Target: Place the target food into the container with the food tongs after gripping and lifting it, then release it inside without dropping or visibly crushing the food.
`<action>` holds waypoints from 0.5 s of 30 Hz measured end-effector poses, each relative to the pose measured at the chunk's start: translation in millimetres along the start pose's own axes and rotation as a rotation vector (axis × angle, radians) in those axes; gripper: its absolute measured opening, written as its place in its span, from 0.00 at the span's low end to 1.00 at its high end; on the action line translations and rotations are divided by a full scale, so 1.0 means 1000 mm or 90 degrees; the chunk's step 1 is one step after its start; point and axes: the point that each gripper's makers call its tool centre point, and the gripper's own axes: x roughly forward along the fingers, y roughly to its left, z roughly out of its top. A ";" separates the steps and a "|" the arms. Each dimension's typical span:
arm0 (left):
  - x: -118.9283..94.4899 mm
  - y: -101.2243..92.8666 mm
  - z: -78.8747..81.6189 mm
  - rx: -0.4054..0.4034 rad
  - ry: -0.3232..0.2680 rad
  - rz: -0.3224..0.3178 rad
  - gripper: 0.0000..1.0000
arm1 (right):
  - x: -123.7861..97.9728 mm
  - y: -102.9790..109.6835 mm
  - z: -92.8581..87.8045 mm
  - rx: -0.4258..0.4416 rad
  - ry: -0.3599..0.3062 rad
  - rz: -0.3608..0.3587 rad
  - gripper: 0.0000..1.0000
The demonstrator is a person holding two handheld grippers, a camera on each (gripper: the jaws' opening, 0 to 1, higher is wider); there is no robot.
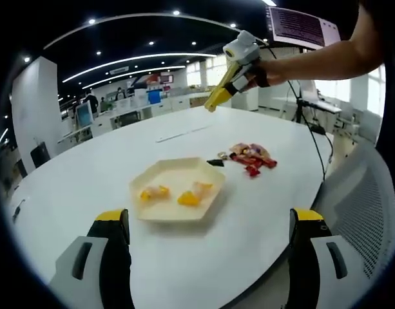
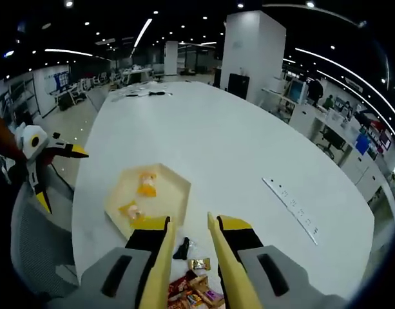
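- Above the bench [image 1: 184,270], in the left gripper view, we see the left tool [image 1: 210,222] spread wide, its yellow-tipped jaws standing far apart on either side of the tray [image 1: 155,175] and gripping nothing.
- In the right gripper view we see the right tool [image 2: 189,222] with its long yellow tong-like jaws drawn narrow, a slim gap between them, empty and touching nothing; it hangs over the heap of wrapped snacks [image 2: 196,293].
- In the left gripper view the right tool [image 1: 212,105] is held in a hand [image 1: 261,71] high above the far side of the bench, its tips close together.
- In the right gripper view the left tool [image 2: 63,174] comes in beyond the bench's near left edge, jaws splayed.
- The pale hexagonal tray sits near the middle of the bench and holds two yellow-orange food pieces [image 1: 192,193], lying apart from each other.
- The wrapped snacks [image 1: 252,158] lie just beside the tray, toward the bench's edge, mostly red and orange.
- A small dark item [image 2: 182,248] lies between tray and snacks; we cannot tell what it is.
- The snack heap is partly cut off behind the right tool's jaws in the right gripper view.
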 end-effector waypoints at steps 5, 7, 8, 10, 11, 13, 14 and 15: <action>0.000 0.000 -0.001 0.001 0.003 0.000 0.99 | 0.002 0.001 -0.003 -0.009 -0.019 0.003 0.27; 0.000 0.000 -0.001 0.000 0.003 0.000 0.99 | 0.004 0.001 -0.006 -0.005 -0.014 0.002 0.27; 0.001 0.000 -0.001 0.000 0.004 0.000 0.99 | 0.006 0.001 -0.009 -0.005 -0.011 0.003 0.27; 0.001 0.000 -0.002 0.001 0.005 -0.001 0.99 | 0.007 0.002 -0.012 -0.003 -0.014 0.007 0.27; 0.000 0.000 -0.002 0.000 0.005 -0.001 0.99 | 0.008 0.003 -0.013 -0.001 -0.014 0.008 0.27; 0.001 0.000 -0.003 -0.001 0.008 -0.001 0.99 | 0.011 0.002 -0.017 -0.002 -0.014 0.007 0.27; 0.001 0.000 -0.003 -0.001 0.008 -0.001 0.99 | 0.012 0.003 -0.018 -0.001 -0.014 0.006 0.27; 0.001 0.000 -0.003 -0.001 0.009 -0.001 0.99 | 0.013 0.003 -0.020 0.000 -0.016 0.007 0.27</action>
